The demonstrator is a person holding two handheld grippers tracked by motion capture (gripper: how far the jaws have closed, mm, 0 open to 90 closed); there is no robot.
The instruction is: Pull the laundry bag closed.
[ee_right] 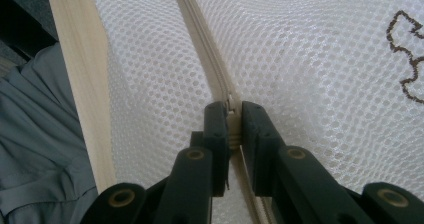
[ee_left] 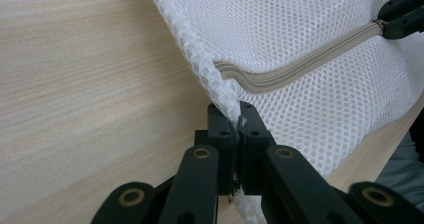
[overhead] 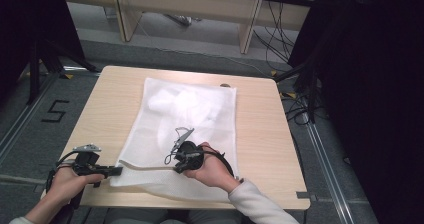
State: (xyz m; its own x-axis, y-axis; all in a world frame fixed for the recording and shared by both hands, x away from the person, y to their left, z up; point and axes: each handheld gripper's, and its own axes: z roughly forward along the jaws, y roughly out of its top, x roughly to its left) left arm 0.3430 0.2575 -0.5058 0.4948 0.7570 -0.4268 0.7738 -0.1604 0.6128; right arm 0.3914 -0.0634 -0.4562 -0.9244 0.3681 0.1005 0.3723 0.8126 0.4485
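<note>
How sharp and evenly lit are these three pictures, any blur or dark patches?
High view: even, soft light on the table, black areas at both sides, the mesh bag nearly washed out. Left gripper view: the mesh is crisp and the left tongs at the bottom slightly soft. Right gripper view: the zipper is sharp, the right tongs dark and soft near the lens.

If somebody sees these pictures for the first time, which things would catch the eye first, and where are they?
First comes the white mesh bag, spread flat over the middle of the light wooden table, with something white showing through its far part. Next, the two black tools at its near edge: the left tool is shut on the bag's corner, and the right tool is shut on the beige zipper running along that edge.
</note>
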